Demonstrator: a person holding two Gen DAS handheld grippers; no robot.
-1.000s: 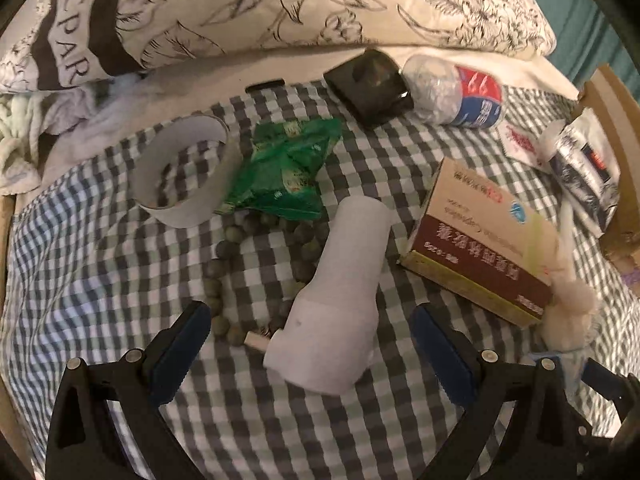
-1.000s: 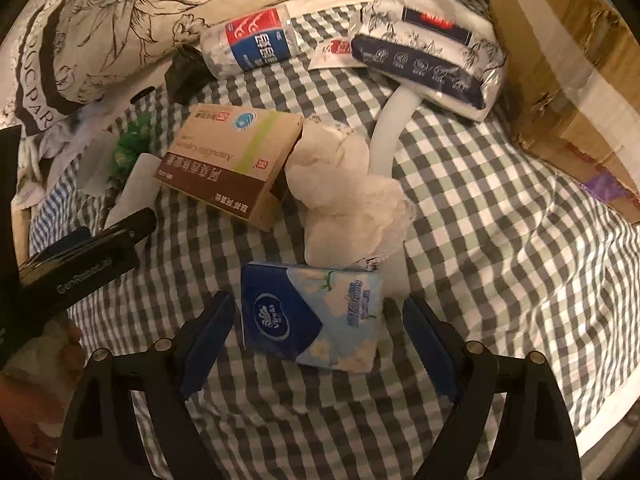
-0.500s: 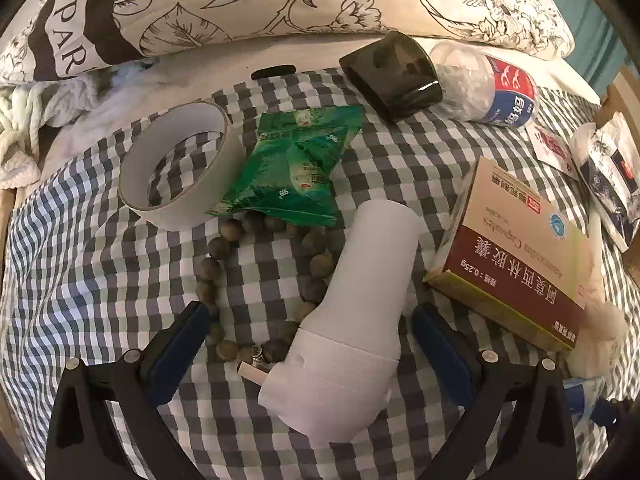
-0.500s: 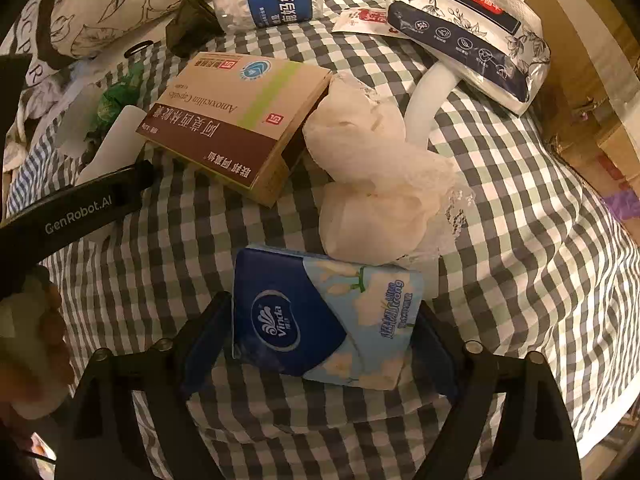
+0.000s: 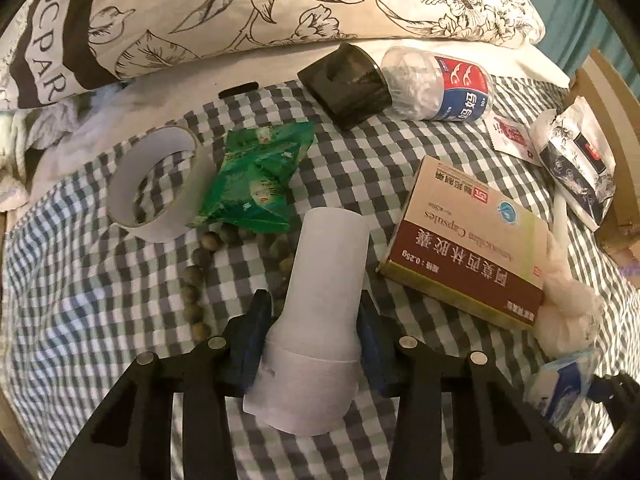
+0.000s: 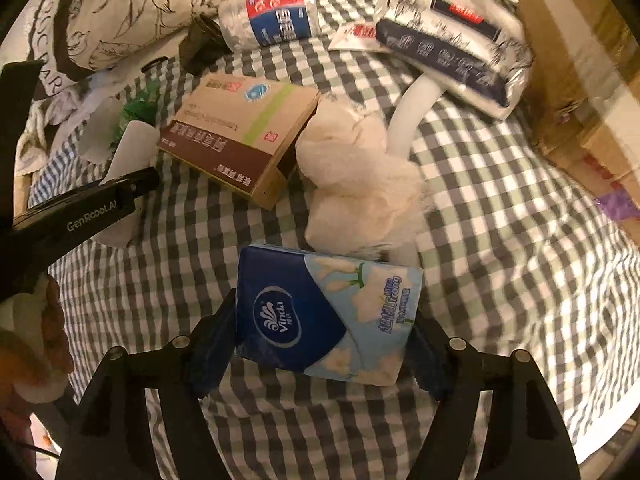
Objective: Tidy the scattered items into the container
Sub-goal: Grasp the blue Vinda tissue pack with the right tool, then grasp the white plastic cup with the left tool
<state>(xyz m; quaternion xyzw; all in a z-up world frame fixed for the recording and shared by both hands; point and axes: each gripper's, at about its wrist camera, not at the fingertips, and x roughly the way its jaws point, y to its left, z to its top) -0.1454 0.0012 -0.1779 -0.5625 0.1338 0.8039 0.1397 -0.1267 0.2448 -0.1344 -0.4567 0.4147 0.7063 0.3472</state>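
A white plastic bottle (image 5: 324, 280) lies on the checked bedsheet (image 5: 80, 300). My left gripper (image 5: 316, 332) straddles its lower body; its jaws are closing and the blue pads touch both sides. In the right wrist view a blue Vinda tissue pack (image 6: 316, 312) sits between the pads of my right gripper (image 6: 324, 344), whose jaws are closing against the pack's two short ends. The open cardboard box (image 6: 580, 60) stands at the right edge of the bed.
Around the bottle lie a tape roll (image 5: 156, 184), a green packet (image 5: 256, 176), a string of beads (image 5: 196, 276) and a medicine box (image 5: 464, 240). A dark cup (image 5: 348, 84), a labelled jar (image 5: 440, 84), crumpled tissue (image 6: 356, 192) and a dark patterned pack (image 6: 452, 52) lie farther off. A pillow (image 5: 240, 12) borders the far side.
The left jaws went from wide open to pressed against the white bottle. The right gripper came down around the tissue pack and narrowed onto it.
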